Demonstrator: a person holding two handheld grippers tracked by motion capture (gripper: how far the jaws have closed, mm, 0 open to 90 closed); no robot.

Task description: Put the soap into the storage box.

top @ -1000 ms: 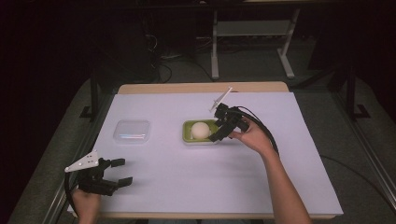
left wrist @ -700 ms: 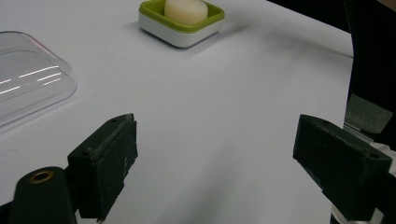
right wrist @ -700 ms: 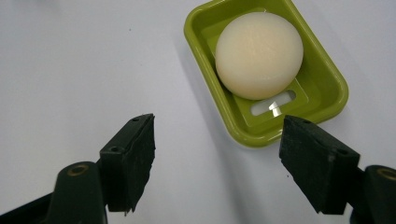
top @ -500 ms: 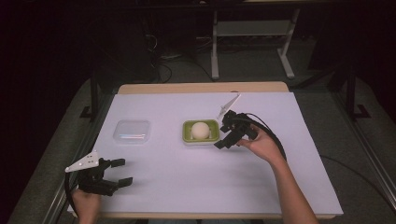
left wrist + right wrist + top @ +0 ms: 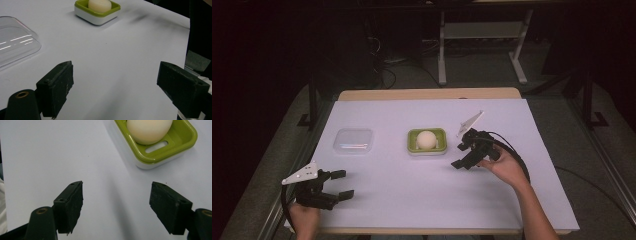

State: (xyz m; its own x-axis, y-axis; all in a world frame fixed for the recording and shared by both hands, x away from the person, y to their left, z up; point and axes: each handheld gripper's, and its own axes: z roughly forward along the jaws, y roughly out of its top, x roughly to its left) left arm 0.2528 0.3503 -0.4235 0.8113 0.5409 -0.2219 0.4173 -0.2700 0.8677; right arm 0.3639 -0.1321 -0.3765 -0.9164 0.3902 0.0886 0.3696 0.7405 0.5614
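A green soap dish (image 5: 438, 134) with a white base sits mid-table and holds a cream oval soap (image 5: 426, 139). My right gripper (image 5: 459, 155) hovers just right of the dish, open, nothing between its jaws. In the right gripper view the dish (image 5: 175, 147) and soap (image 5: 148, 128) lie at the upper right, beyond the open right gripper (image 5: 116, 202). My left gripper (image 5: 342, 184) rests open near the front left edge. The left gripper view looks past the open left gripper (image 5: 117, 85) to the far-off dish (image 5: 97, 15) and soap (image 5: 100, 3).
A clear plastic lid (image 5: 354, 141) lies left of the dish, and shows again as the lid (image 5: 15, 40) at the left of the left gripper view. White paper (image 5: 412, 200) covers the table. Beyond its far edge stand a metal frame and cables on the floor.
My right gripper has drawn back from over the dish, toward the right and nearer the person, open and holding nothing. The left gripper has stayed put.
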